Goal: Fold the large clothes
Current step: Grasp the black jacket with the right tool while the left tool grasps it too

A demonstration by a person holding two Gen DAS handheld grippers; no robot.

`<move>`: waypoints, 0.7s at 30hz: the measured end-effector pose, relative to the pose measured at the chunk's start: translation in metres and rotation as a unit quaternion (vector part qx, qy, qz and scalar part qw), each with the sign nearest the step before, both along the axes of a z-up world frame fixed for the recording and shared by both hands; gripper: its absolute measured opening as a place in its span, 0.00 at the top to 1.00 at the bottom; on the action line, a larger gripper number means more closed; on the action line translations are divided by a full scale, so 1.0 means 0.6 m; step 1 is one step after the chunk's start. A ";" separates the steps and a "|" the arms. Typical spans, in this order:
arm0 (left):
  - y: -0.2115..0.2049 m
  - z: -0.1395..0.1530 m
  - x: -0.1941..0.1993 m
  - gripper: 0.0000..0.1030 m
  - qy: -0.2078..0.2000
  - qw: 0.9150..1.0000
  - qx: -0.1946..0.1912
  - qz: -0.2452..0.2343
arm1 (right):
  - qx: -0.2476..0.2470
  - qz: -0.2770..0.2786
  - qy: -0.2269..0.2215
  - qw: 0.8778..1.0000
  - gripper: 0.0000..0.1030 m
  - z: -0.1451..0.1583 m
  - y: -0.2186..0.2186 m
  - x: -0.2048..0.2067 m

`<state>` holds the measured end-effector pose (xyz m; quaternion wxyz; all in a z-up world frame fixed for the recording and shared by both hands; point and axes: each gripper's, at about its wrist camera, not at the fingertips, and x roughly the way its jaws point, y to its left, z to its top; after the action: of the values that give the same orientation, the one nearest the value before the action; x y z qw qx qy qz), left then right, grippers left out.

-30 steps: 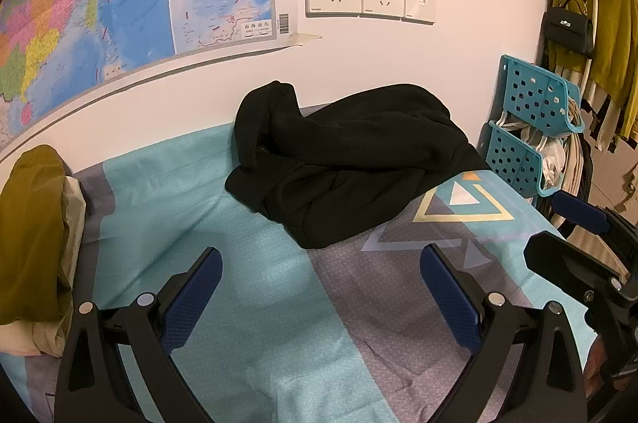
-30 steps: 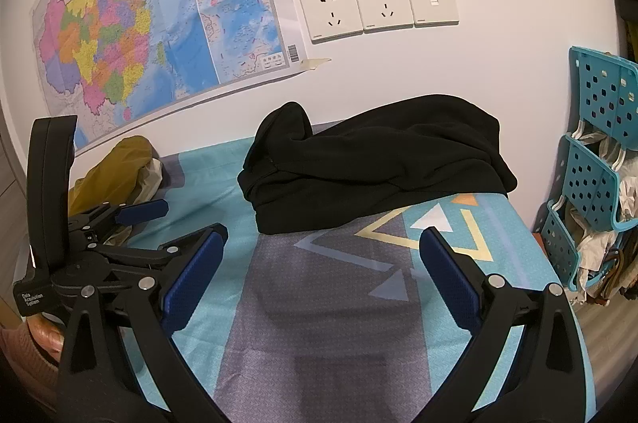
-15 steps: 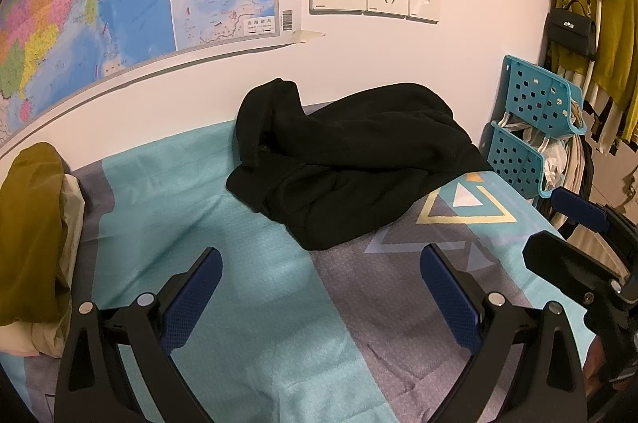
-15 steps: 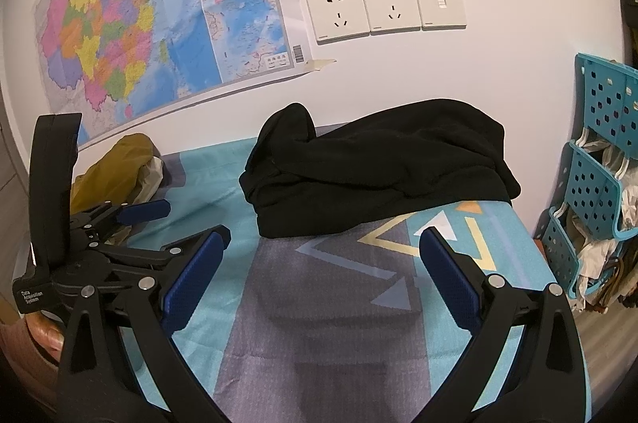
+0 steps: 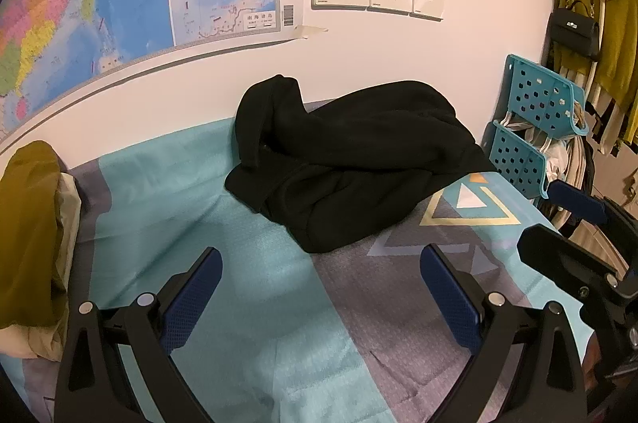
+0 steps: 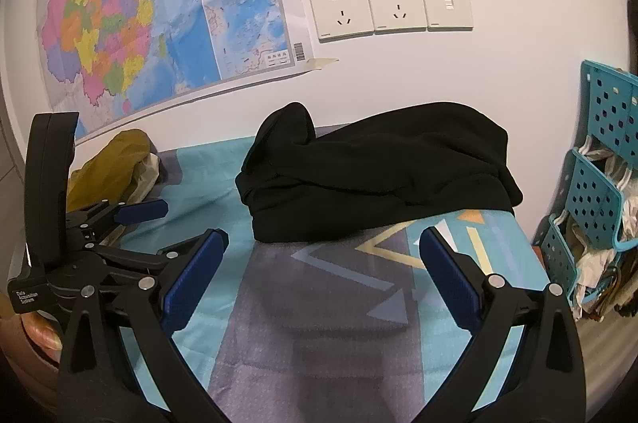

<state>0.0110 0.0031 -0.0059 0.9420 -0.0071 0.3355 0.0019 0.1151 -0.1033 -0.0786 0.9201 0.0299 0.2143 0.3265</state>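
Black garment (image 5: pixel 351 163) heaped, perhaps a hoodie — both hand-held grippers (image 5: pixel 319 297) (image 6: pixel 321 279) agape.

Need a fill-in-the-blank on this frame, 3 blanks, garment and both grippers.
1. The black garment lies in a crumpled heap against the ____.
2. The left gripper holds nothing; its jaws are ____.
3. The right gripper hovers over the patterned sheet, jaws ____.

Missing words: wall; open; open

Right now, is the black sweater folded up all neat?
No, the black sweater lies in a crumpled heap on the bed cover by the wall, not folded.
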 end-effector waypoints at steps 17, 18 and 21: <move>0.104 -0.043 0.071 0.07 0.043 0.996 -0.035 0.070 | -0.129 0.042 -0.042 0.990 0.06 0.001 0.117 0.146; 0.110 -0.046 0.073 0.07 0.051 0.995 -0.036 0.075 | -0.143 0.053 -0.046 0.987 0.06 0.001 0.136 0.161; 0.134 -0.057 0.080 0.07 0.065 0.993 -0.033 0.093 | -0.182 0.074 -0.058 0.979 0.06 -0.008 0.181 0.187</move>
<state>0.0591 0.0836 -0.0403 0.9131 -0.0694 0.3942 0.0783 0.2275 0.0050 -0.0832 0.8943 -0.1727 0.2176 0.3507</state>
